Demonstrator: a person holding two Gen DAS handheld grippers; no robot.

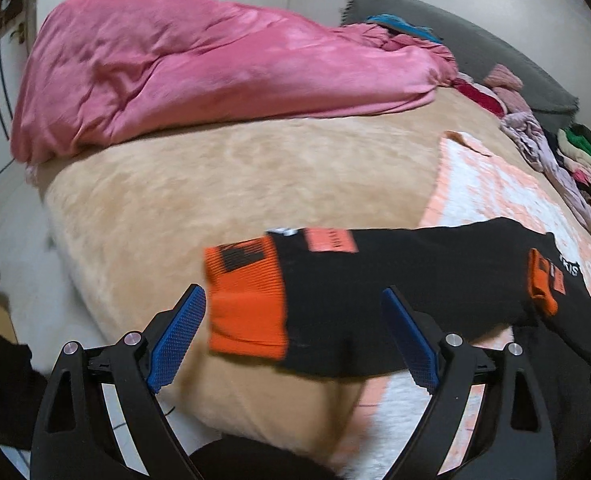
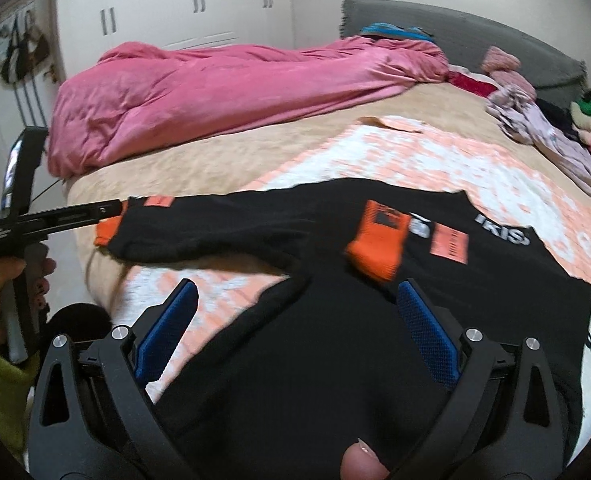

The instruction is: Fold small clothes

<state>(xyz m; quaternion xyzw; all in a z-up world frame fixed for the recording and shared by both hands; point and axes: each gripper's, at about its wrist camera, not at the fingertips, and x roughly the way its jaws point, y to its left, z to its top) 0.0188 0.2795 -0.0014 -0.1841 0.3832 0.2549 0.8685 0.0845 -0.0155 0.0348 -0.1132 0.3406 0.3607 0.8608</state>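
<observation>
The black garment (image 2: 375, 300) with orange cuffs lies spread on the bed (image 1: 255, 184), at the near edge, mostly on a pink-and-white patterned cloth (image 2: 415, 160). 1 sleeve extends toward the left edge of the bed, and its orange cuff (image 1: 247, 304) rests on the beige cover. The second orange cuff (image 2: 379, 244) lies folded onto the garment's chest, next to white lettering.

Left gripper (image 1: 295, 332): jaws released and spread wide, the cuffed sleeve visible between the blue pads; contact cannot be told.

Right gripper (image 2: 295, 328): jaws released and spread wide above the garment body, nothing clamped.

A pink duvet (image 1: 199, 64) is bunched along the far edge. A pile of mixed clothes (image 2: 555, 136) occupies the far right corner.
</observation>
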